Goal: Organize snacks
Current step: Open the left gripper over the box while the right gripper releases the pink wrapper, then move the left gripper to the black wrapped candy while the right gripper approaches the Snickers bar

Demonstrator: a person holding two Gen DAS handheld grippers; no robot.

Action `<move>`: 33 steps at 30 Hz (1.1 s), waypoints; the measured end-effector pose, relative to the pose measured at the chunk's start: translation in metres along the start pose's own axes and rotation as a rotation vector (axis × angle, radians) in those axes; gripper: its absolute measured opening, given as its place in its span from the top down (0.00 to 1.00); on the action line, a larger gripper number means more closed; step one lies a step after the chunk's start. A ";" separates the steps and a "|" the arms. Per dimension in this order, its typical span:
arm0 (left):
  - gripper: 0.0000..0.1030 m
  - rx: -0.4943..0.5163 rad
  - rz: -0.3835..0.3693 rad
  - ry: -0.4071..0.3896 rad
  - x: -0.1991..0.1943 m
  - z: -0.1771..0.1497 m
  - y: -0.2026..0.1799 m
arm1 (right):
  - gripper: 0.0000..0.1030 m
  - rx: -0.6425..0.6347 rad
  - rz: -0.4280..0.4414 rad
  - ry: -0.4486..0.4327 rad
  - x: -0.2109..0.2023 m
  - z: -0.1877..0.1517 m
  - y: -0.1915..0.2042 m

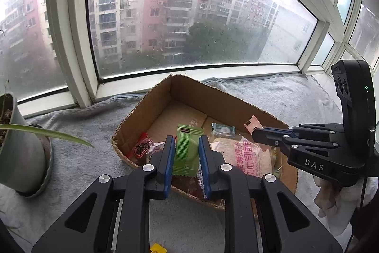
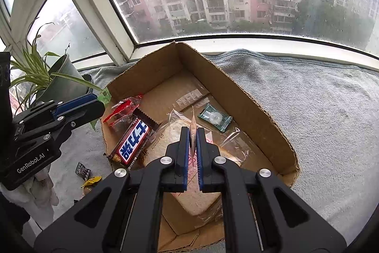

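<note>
A: Left gripper (image 1: 187,151) state?
B: Clamped on green packet (image 1: 186,149), held over the cardboard box (image 1: 142,108) near edge. Right gripper (image 2: 193,141) pinches a thin pink packet (image 2: 193,128) edge-on, over the bread bag (image 2: 165,141).
A: Surroundings?
B: Snickers bar (image 2: 132,146), red wrapper (image 2: 123,108), green candy (image 2: 214,120) in box. Potted plant (image 1: 16,146) left, on grey towel (image 1: 284,96); yellow wrapper (image 2: 91,181) outside the box.
</note>
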State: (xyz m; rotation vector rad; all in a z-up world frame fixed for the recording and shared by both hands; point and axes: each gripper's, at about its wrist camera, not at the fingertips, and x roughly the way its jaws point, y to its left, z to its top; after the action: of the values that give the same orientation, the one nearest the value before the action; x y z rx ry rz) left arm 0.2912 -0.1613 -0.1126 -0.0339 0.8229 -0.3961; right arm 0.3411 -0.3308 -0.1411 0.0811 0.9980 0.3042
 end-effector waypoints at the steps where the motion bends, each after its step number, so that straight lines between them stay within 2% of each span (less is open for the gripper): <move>1: 0.81 -0.001 -0.003 0.000 0.000 0.000 0.000 | 0.95 -0.001 0.004 0.001 0.000 0.000 0.000; 4: 0.81 0.005 -0.006 0.002 0.000 0.002 -0.001 | 0.95 -0.006 0.007 0.003 -0.001 -0.001 0.000; 6: 0.75 0.006 0.003 0.001 0.000 0.002 -0.001 | 0.88 -0.012 -0.024 -0.007 -0.003 -0.001 0.001; 7: 0.63 0.003 0.004 0.001 0.000 0.002 -0.001 | 0.64 -0.012 -0.037 -0.011 -0.005 -0.001 0.002; 8: 0.52 0.001 0.002 -0.003 -0.001 0.002 0.000 | 0.35 -0.014 -0.057 -0.021 -0.007 -0.001 0.002; 9: 0.48 0.000 0.005 -0.009 -0.002 0.002 0.000 | 0.27 -0.020 -0.073 -0.040 -0.011 -0.001 0.003; 10: 0.46 0.000 0.011 -0.013 -0.003 0.002 0.000 | 0.25 -0.030 -0.077 -0.054 -0.014 -0.002 0.004; 16: 0.46 -0.003 0.007 -0.009 -0.010 0.001 0.005 | 0.25 -0.038 -0.093 -0.069 -0.029 -0.002 0.009; 22: 0.46 -0.015 -0.011 -0.009 -0.032 -0.007 0.018 | 0.25 -0.023 -0.074 -0.100 -0.055 -0.013 0.016; 33: 0.46 -0.042 0.008 0.012 -0.093 -0.058 0.060 | 0.23 0.000 0.025 -0.153 -0.118 -0.069 0.051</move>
State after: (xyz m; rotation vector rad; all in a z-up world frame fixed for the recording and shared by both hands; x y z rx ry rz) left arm 0.2122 -0.0658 -0.0969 -0.0673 0.8432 -0.3723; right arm 0.2131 -0.3209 -0.0720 0.1153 0.8462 0.3156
